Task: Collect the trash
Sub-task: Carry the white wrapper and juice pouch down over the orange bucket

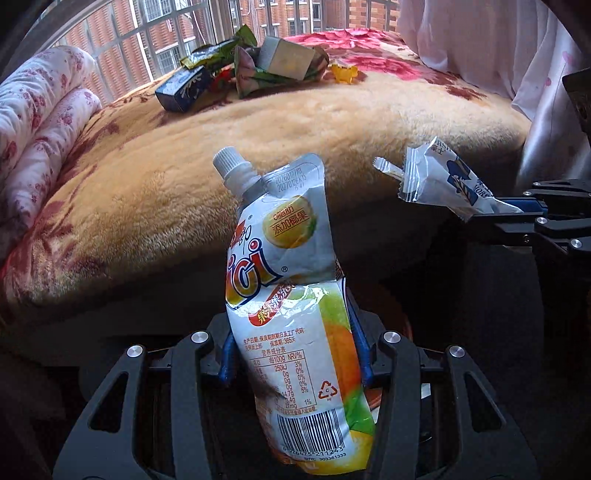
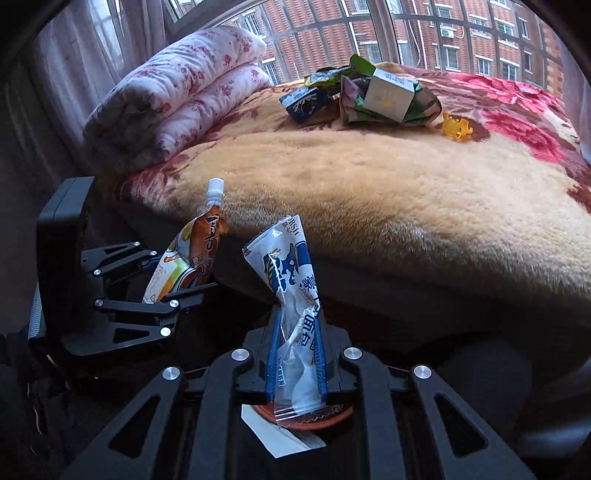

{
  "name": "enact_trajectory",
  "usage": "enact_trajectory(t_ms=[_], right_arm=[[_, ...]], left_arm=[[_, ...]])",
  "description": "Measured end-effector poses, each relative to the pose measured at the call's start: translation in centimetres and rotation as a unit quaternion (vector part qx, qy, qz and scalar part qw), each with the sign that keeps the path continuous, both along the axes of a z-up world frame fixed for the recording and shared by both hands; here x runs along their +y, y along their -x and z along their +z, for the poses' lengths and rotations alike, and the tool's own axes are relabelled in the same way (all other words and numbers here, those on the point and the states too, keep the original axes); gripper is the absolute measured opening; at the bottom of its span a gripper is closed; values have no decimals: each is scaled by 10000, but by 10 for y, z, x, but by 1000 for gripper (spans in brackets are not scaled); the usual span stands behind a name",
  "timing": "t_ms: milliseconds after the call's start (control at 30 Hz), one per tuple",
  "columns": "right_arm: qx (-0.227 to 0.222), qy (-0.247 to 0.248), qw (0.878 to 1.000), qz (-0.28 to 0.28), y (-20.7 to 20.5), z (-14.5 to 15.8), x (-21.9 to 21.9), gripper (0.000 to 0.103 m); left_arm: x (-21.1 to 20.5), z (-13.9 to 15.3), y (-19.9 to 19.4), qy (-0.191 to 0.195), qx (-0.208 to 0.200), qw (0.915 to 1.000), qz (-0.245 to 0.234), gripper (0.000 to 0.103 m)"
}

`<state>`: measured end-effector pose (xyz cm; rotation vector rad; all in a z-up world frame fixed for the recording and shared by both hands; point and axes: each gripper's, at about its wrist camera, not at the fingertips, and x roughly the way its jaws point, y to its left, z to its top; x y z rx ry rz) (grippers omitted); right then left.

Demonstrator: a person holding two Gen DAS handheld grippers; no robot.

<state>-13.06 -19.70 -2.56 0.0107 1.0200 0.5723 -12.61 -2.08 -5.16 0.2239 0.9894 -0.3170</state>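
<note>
My left gripper (image 1: 295, 314) is shut on a white and orange spouted jelly pouch (image 1: 291, 295), held upright in front of the bed edge; the pouch also shows in the right wrist view (image 2: 192, 258). My right gripper (image 2: 297, 325) is shut on a white and blue bread wrapper (image 2: 291, 288), which also shows at the right of the left wrist view (image 1: 439, 181). More trash lies in a heap on the far side of the bed: a blue carton (image 1: 183, 88), green wrappers (image 1: 258, 70), a pale box (image 1: 286, 57) and a small yellow piece (image 1: 343, 74).
The bed has a tan and red floral blanket (image 1: 258, 147). A rolled floral quilt (image 1: 40, 122) lies at its left end. A barred window (image 2: 424, 33) stands behind the bed, and a white curtain (image 1: 498, 55) hangs at the right. An orange-rimmed bin (image 2: 314, 419) with white paper sits below my right gripper.
</note>
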Motion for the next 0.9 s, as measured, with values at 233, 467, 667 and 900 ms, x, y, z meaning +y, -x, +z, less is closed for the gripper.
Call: enact_trajectory(t_ms=[233,467,667,900], right_arm=[[405,394,9982,179,7,-38,7,16],[841,455,9952,198,-2,-71,11,16],[1093,563,9920,287,-12,-90,19,16],[1253,686,9890,386,-21,-105,31,16]], left_arm=[[-1,-43,-3,42,785,9969,-35,46],[-3,-78,-12,-28,1353,9908,-75,46],[-4,-103,-22,-63,1765,9842,-88,46],[-5,-120,-32,-81,2077,9781,-84,46]])
